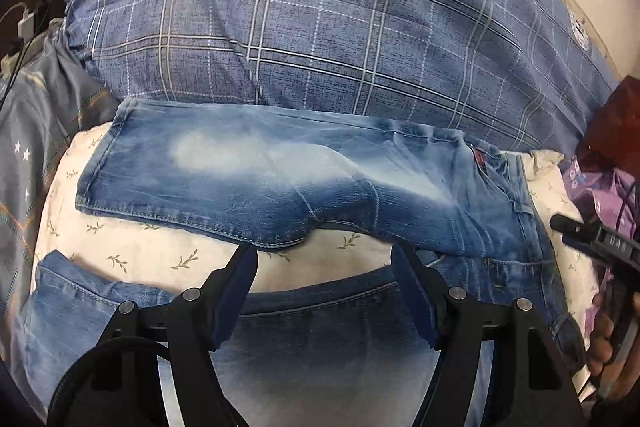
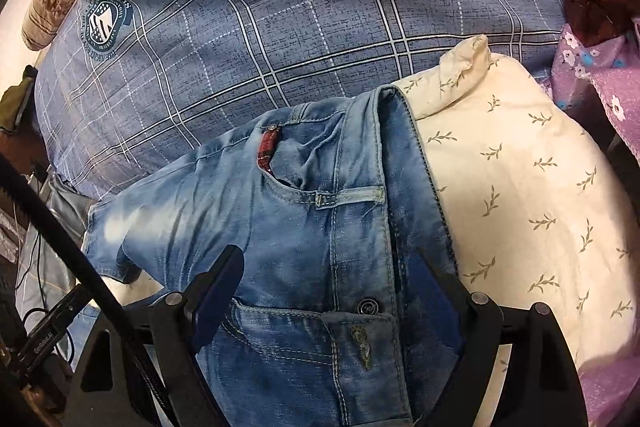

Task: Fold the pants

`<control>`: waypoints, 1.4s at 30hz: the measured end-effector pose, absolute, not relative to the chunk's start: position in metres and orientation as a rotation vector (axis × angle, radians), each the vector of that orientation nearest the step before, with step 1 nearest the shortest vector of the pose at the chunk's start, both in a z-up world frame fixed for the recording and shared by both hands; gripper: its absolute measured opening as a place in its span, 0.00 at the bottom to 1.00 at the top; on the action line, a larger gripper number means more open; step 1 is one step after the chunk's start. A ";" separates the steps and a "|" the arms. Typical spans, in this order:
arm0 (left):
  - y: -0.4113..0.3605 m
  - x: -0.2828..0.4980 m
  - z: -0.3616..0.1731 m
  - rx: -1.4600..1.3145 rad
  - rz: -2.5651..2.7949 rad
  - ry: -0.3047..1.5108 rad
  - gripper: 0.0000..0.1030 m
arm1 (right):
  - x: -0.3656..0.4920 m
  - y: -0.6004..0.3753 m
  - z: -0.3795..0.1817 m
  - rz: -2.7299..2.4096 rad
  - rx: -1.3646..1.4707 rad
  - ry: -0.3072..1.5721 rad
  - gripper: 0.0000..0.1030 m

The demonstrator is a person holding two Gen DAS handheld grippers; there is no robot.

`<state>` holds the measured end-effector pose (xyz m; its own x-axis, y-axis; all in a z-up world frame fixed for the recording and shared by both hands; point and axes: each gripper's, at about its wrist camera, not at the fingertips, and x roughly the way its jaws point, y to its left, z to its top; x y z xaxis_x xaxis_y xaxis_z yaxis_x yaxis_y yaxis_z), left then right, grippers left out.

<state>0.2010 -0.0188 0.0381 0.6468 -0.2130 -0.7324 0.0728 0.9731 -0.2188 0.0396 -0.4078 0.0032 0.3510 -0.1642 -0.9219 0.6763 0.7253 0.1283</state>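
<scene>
Jeans (image 1: 280, 179) lie spread on the cream pillow (image 1: 160, 251) in my left view, legs apart, unfolded; my left gripper (image 1: 324, 267) hovers released. Right view: my right gripper (image 2: 332, 267) gapes over the waistband (image 2: 404, 187), grasping nothing. I judge all folding remains.

we see both views lit softly and evenly, indoor and rather dim, with no hard glare. the jeans (image 1: 248, 171) carry only faint shadows under their folds, and the plaid blanket (image 1: 320, 27) darkens toward its far edge. fisheye distortion bows every straight line, and black vignette fills the corners. the left gripper (image 1: 324, 255) and right gripper (image 2: 332, 259) look dark and slightly soft up close; the outer rim of each view blurs.
</scene>
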 end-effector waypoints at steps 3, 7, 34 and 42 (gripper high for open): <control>-0.021 0.198 0.041 -0.165 -0.179 0.846 0.67 | 0.056 -0.419 0.003 -0.569 0.541 1.129 0.84; -0.024 0.197 0.041 -0.161 -0.214 0.854 0.67 | 0.080 -0.457 -0.004 -0.597 0.537 1.170 0.84; -0.006 0.215 0.058 -0.438 -0.423 0.945 0.68 | 0.058 -0.376 0.070 -0.567 0.353 0.943 0.13; -0.026 0.282 0.065 -0.648 -0.470 1.025 0.70 | 0.012 -0.367 0.057 -0.535 0.465 0.916 0.14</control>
